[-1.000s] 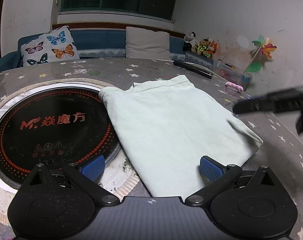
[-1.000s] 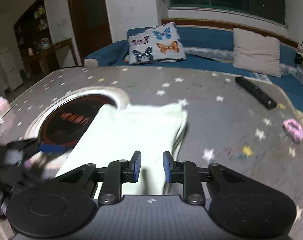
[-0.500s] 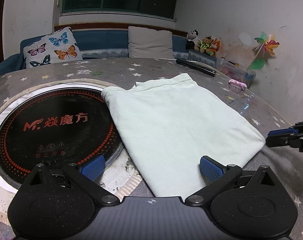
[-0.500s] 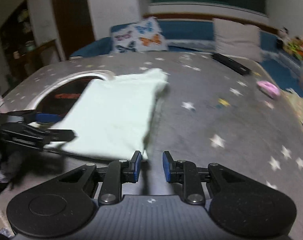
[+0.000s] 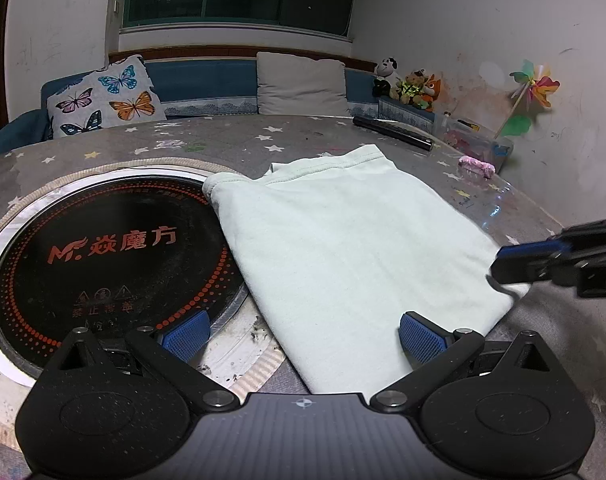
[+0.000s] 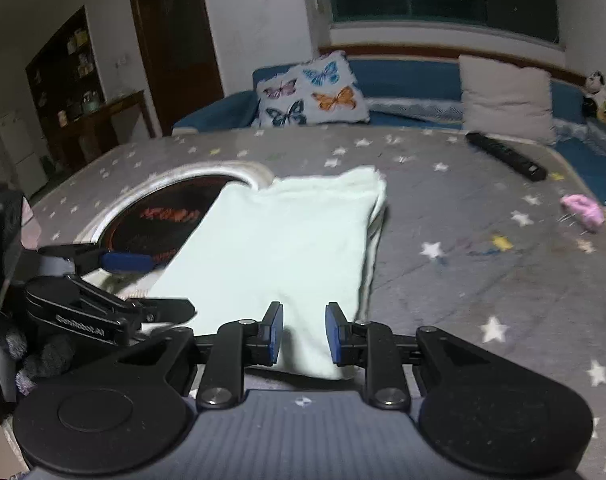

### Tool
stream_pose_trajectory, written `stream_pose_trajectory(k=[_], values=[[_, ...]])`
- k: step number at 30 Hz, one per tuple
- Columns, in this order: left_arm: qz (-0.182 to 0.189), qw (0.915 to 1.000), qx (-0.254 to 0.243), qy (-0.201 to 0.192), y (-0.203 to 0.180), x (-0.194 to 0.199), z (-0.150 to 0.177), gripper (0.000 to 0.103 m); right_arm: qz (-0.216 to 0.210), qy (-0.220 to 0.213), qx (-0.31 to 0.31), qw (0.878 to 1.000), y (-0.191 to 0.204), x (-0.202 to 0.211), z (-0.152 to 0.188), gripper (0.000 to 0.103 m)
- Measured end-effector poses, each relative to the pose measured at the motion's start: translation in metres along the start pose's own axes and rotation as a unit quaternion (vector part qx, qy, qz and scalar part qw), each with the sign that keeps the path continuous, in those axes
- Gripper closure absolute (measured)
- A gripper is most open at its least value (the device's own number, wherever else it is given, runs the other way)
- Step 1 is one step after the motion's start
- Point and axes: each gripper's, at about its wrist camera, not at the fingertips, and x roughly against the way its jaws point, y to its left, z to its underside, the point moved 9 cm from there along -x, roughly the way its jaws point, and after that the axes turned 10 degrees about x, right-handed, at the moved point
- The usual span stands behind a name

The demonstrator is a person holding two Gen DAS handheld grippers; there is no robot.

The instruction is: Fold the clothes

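Folded pale-green garment (image 5: 355, 248) flat on star-print table (image 5: 311, 136), one edge over round cooktop (image 5: 103, 248). Left gripper (image 5: 301, 334) spread wide at near edge. Right gripper (image 6: 303, 334) parted narrowly over near corner.

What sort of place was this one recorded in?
Most likely a home living or dining room: a blue sofa with a butterfly cushion, plush toys, and a dining table with a built-in induction cooktop.
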Motion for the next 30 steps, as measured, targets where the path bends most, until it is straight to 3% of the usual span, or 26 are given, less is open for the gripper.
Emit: stream_pose_trajectory(k=[6, 13, 22, 30], values=[[-0.001, 1.0, -0.001, 0.0, 0.0, 0.0, 0.0, 0.0, 0.021, 0.003, -0.013, 1.0, -0.015, -0.003, -0.003, 0.08], [-0.001, 1.0, -0.001, 0.0, 0.0, 0.0, 0.0, 0.0, 0.002, -0.028, -0.001, 1.0, -0.008, -0.014, -0.035, 0.074], [0.001, 1.0, 0.0, 0.0, 0.001, 0.0, 0.0, 0.0, 0.007, 0.008, -0.024, 1.0, -0.02, -0.043, -0.025, 0.074], [0.001, 1.0, 0.0, 0.0, 0.0, 0.001, 0.0, 0.0, 0.012, -0.024, -0.017, 1.0, -0.025, -0.047, -0.061, 0.073]])
